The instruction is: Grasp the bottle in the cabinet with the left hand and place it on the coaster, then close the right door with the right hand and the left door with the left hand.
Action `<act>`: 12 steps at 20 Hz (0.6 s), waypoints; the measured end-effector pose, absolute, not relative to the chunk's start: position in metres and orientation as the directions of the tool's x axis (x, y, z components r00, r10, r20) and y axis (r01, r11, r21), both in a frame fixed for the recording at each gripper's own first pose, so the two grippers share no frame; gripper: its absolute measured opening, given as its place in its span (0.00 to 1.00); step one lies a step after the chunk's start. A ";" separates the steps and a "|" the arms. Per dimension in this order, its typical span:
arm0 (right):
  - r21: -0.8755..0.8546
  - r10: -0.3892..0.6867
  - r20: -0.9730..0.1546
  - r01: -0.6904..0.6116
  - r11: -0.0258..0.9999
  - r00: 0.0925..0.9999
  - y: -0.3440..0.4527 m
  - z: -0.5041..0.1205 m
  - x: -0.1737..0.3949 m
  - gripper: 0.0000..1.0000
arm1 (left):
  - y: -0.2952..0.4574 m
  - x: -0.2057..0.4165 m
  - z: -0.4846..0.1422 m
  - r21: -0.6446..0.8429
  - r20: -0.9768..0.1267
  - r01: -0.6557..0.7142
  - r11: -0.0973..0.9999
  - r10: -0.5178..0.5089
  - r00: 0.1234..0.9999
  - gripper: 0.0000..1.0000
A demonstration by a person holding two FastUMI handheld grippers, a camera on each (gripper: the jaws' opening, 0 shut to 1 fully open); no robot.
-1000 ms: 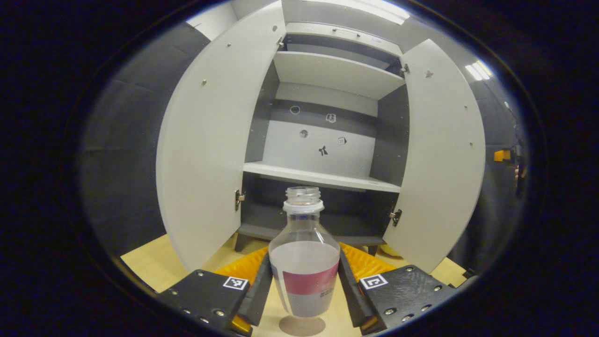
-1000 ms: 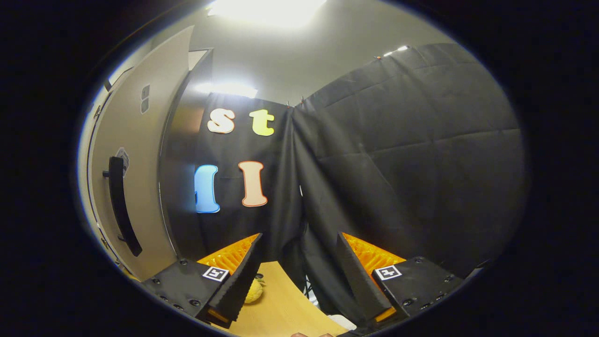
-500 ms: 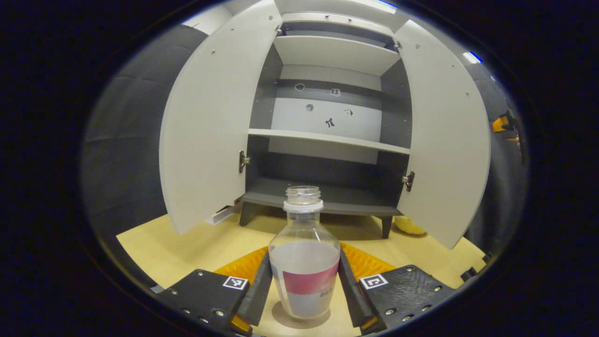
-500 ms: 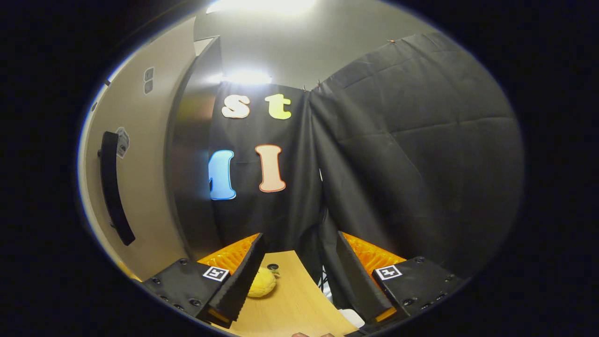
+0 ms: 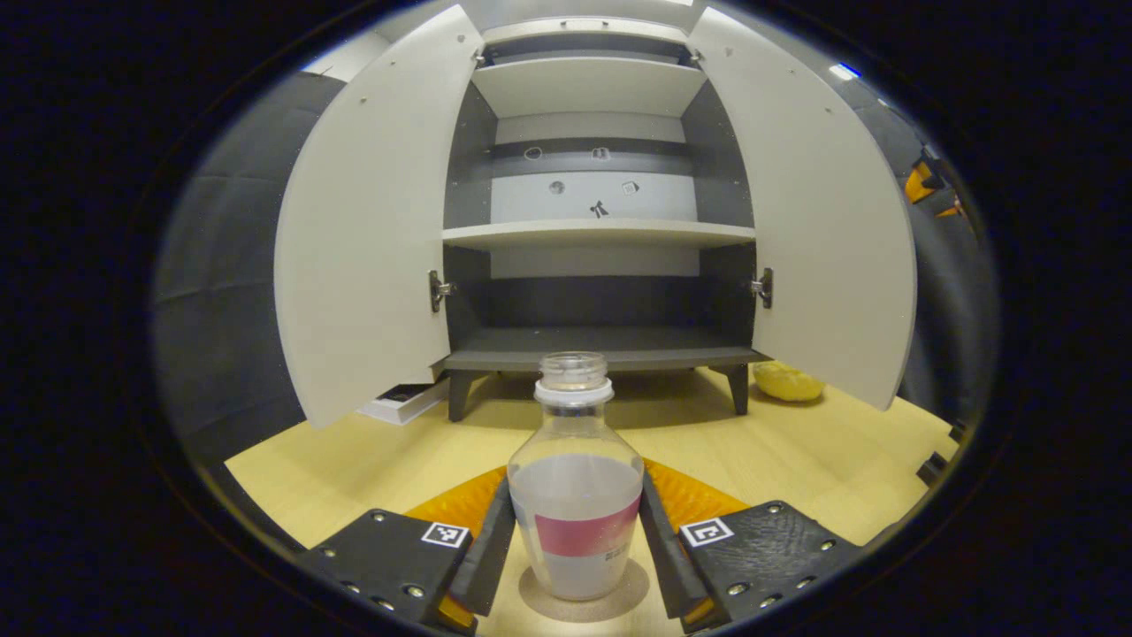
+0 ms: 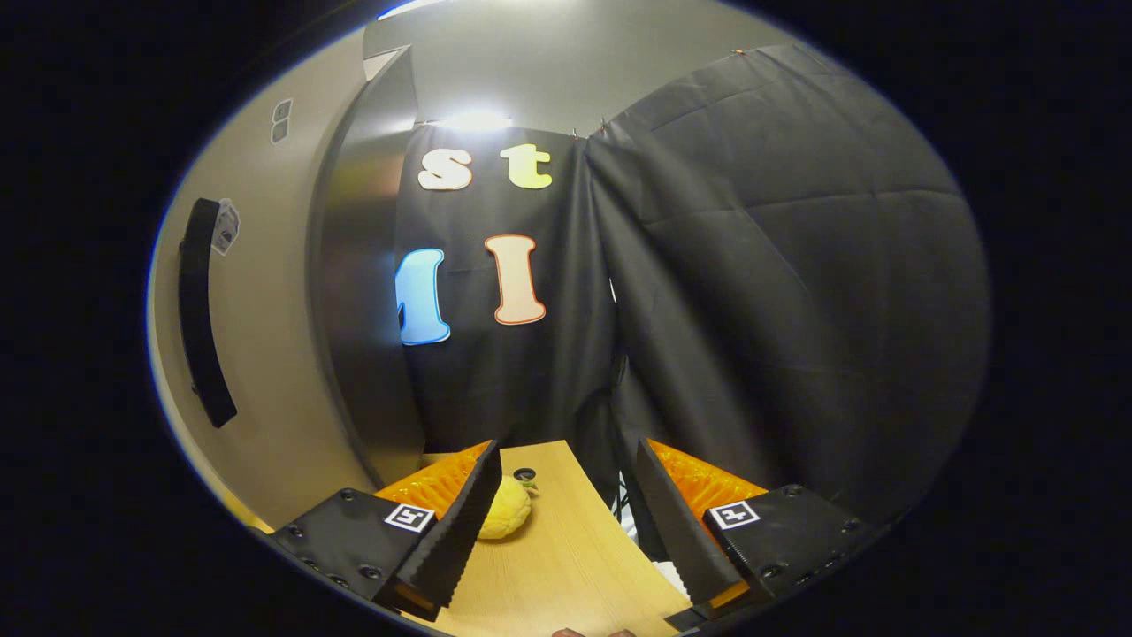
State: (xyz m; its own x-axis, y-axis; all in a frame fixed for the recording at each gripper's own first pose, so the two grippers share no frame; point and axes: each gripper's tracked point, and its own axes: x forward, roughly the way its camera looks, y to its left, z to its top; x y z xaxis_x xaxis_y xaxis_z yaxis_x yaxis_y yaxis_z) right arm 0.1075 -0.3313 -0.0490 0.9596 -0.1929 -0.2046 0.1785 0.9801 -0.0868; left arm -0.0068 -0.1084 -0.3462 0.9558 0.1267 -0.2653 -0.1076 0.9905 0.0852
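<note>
The left gripper (image 5: 575, 553) clamps the bottle (image 5: 576, 495) upright on the coaster (image 5: 584, 594) before the cabinet (image 5: 592, 221); releasing comes next, then the open-fingered right gripper (image 6: 566, 531) closes the right door (image 6: 256, 354).

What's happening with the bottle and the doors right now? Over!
Left gripper shut on bottle, bottle over the coaster. Right gripper open, empty, beside right door. Both doors open. Nothing blocking.
</note>
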 end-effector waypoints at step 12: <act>-0.089 -0.162 -0.236 0.145 0.985 0.958 -0.322 -0.063 0.102 0.97 | -0.108 -0.016 -0.315 0.105 -0.235 -0.152 0.983 0.173 0.956 1.00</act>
